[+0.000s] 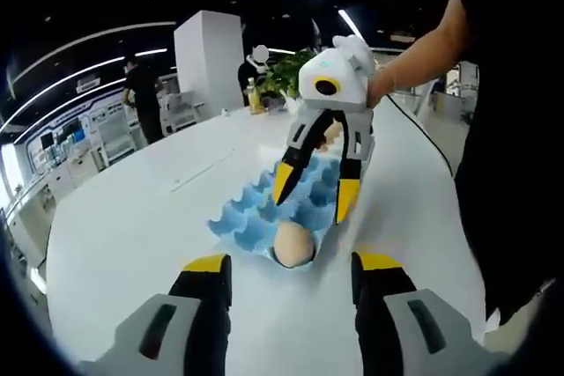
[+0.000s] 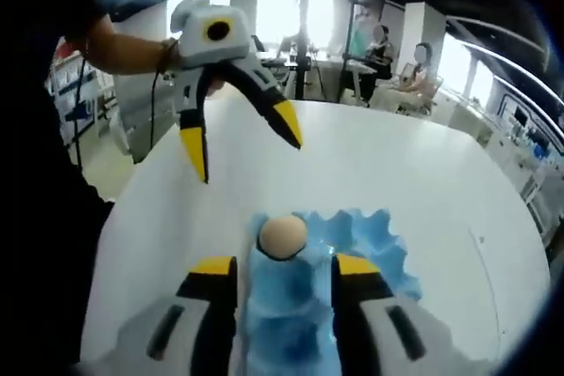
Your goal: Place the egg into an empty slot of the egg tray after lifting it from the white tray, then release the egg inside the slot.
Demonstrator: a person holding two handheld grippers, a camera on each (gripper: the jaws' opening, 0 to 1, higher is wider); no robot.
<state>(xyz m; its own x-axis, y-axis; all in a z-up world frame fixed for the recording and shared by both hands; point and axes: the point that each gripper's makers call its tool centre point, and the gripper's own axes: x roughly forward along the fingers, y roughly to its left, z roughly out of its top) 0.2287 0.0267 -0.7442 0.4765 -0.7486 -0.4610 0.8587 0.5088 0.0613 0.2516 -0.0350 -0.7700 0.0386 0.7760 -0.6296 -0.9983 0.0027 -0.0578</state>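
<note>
Withdrawing the right gripper [image 1: 319, 189] cleanly is judged the step in hand: the egg [image 1: 294, 244] sits in an end slot of the blue tray [image 1: 256, 217] on the white table [image 1: 132, 217], no jaw touching it. Lift straight up and away, jaws kept wide, so neither yellow tip clips the tray's peaks or nudges the egg. In the left gripper view the right gripper hangs over the tray's middle, jaws spread and empty, the egg below and nearer the camera. In the right gripper view the egg [image 2: 282, 237] lies just ahead of its tips. The left gripper [image 2: 242, 143] hovers apart, also spread, holding nothing.
</note>
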